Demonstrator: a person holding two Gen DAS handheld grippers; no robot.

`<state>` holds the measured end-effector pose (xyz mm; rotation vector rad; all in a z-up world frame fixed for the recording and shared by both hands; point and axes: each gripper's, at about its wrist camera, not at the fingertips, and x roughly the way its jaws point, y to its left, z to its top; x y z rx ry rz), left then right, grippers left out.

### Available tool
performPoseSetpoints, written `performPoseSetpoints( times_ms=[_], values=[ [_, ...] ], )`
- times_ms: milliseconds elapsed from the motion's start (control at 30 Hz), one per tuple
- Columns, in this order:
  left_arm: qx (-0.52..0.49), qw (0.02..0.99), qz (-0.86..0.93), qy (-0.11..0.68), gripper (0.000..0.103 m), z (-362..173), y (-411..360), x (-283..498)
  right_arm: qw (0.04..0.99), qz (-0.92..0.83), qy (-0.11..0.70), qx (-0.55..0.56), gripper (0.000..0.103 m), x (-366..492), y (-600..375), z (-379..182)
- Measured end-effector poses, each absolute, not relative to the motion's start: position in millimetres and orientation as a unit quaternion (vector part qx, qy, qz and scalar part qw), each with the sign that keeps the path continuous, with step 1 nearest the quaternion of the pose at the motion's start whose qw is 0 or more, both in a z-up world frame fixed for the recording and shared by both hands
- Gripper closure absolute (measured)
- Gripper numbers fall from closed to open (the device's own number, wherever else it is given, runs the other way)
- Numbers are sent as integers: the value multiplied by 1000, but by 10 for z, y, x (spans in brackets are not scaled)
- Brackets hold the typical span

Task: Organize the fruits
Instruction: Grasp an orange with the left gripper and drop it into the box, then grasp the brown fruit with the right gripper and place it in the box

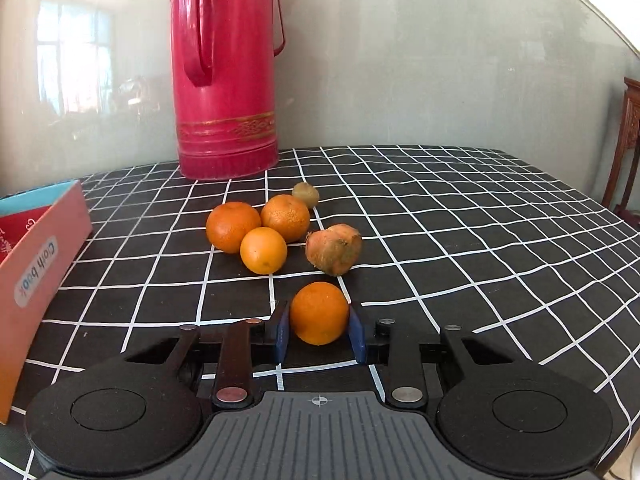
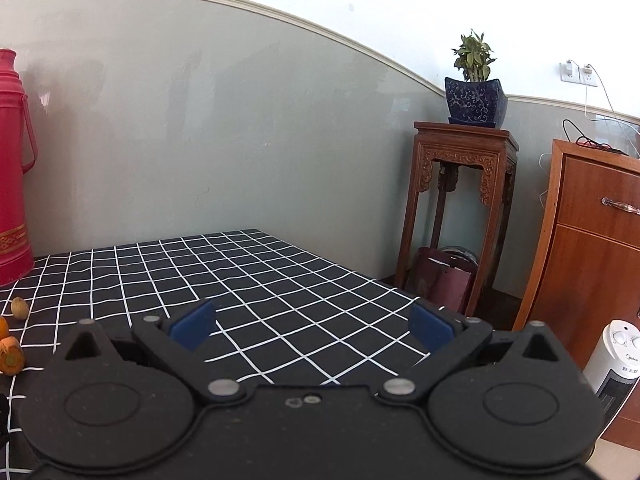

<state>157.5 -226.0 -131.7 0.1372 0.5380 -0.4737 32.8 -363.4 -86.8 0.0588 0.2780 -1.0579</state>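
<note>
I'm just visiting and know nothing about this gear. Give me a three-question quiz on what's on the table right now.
1. True or false: the left gripper is shut on an orange.
2. How many oranges lie loose in the cluster by the thermos? A) one B) three C) five
3. Fill in: the right gripper is ___, with only tablecloth between its pads.

Key: 1 true; 2 B; 3 open.
</note>
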Motion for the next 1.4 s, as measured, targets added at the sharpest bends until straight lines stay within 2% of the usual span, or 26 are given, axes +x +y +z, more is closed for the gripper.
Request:
performPoseSetpoints(
  times_ms=[267,500,833,967,1100,1133,1167,1200,1233,1333,1400],
  values=[
    [84,962,-179,189,72,-1125,-2043,1497,867,-480,132,27,6,396,-3525,-846],
    [84,985,-80,127,72,-886,-1554,1547,882,-451,132,24,6,500,-3346,-817],
    [15,975,53,215,72,-872,-640,2001,907,-398,140,9,6,714,-2962,-823],
    [3,964,59,258,72,-941,-468,2114,917,-372,144,6,6,798,-2829,-819],
    [-3,962,57,266,70,-962,-399,2064,927,-343,150,7,6,887,-2741,-815],
    [-10,962,53,268,68,-958,-372,2049,930,-333,153,8,6,910,-2722,-817],
    [-18,962,51,267,56,-953,-333,2034,934,-322,156,8,6,932,-2703,-824],
    [-22,963,54,264,40,-941,-299,2013,937,-309,160,9,6,956,-2688,-832],
    [-22,964,60,257,34,-924,-275,1996,941,-297,164,11,6,977,-2669,-842],
    [-18,971,69,228,31,-851,-198,1888,947,-267,176,20,6,1045,-2636,-867],
    [-19,973,74,216,20,-817,-122,1841,950,-249,185,30,6,1093,-2633,-887]
  ],
)
